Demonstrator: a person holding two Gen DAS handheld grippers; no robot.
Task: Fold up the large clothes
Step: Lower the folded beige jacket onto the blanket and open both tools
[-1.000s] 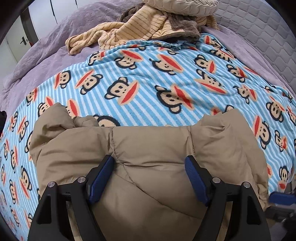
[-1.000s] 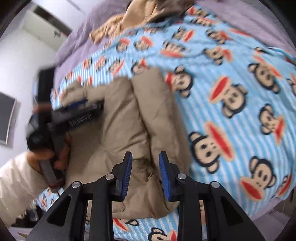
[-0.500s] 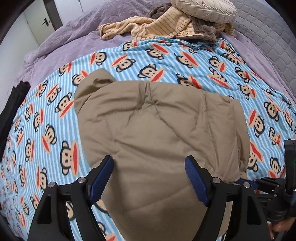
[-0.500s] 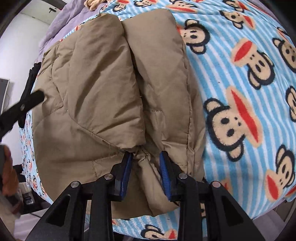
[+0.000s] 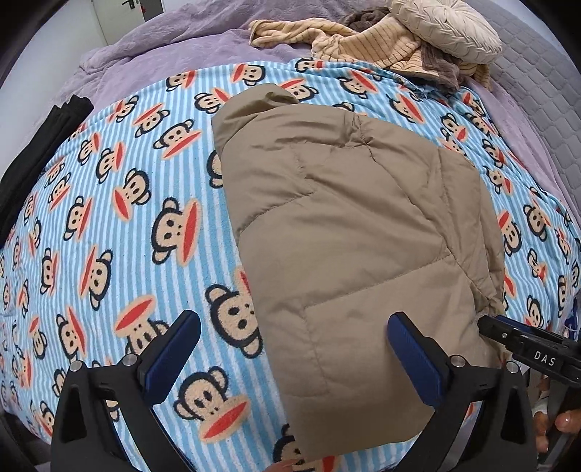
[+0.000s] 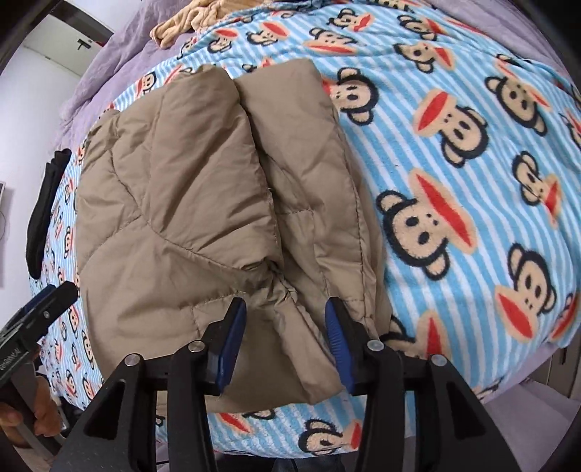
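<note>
Your left tongs stand wide open above the near edge of the bed, gripping nothing: the left blue pad hangs over the monkey-print blanket, the right pad over the tan padded jacket. The jacket lies folded into a compact bundle on the blanket, stretching ahead of these tongs and to their right, its quilted seams facing up. Your right tongs are partly open, with a fold of the jacket's near hem lying in the gap between the blue pads; whether the pads touch the fabric cannot be told. Ahead of the right tongs the jacket shows two padded lobes side by side, parted by a crease that runs away from you. To the right of these tongs the blanket is bare. In the left wrist view the tip of the right tongs sits just beside the jacket's right edge; in the right wrist view the left tongs show at the far left, held by a hand. Far ahead of the left tongs, a striped beige garment and a cream pillow rest on the purple bedspread; a black cloth lies at the blanket's left edge.
</note>
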